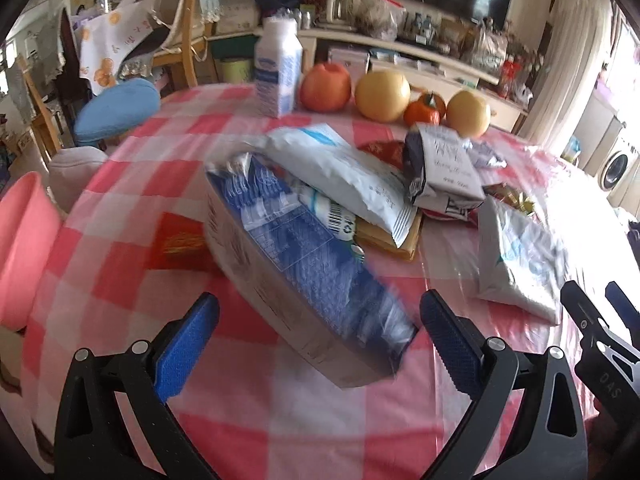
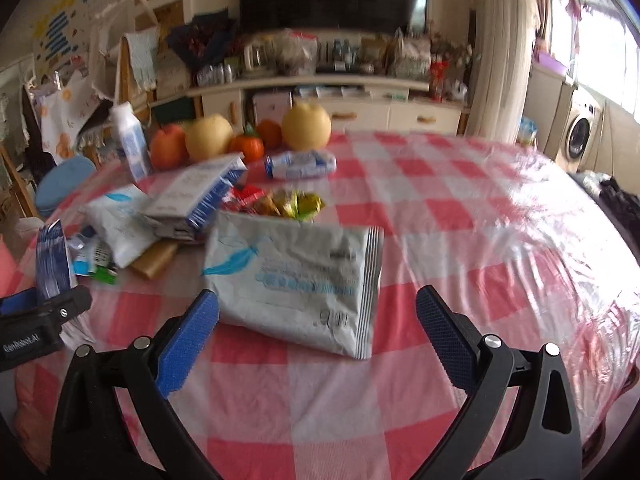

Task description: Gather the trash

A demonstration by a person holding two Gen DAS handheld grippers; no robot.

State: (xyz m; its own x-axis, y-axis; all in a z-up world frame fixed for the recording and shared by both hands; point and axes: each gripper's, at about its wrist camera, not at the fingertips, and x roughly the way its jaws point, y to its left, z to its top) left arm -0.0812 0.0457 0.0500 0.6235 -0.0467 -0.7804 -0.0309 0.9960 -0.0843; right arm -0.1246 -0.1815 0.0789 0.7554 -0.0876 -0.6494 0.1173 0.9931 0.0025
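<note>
- Left gripper (image 1: 318, 344) — jaws spread wide, nothing clamped; a blurred blue-and-white carton (image 1: 304, 276) lies tilted between its fingers.
- Right gripper (image 2: 318, 340) — jaws wide apart, empty; one white pouch (image 2: 296, 284) with a blue feather print lies just ahead.
- Table (image 2: 460, 216), pink check cloth: a heap of wrappers (image 2: 280, 202), a second pouch (image 1: 340, 172), a crushed carton (image 2: 196, 196). Print unreadable.
- Far edge: one upright bottle (image 1: 278, 68), five fruits, among them a pear (image 2: 306, 126).
</note>
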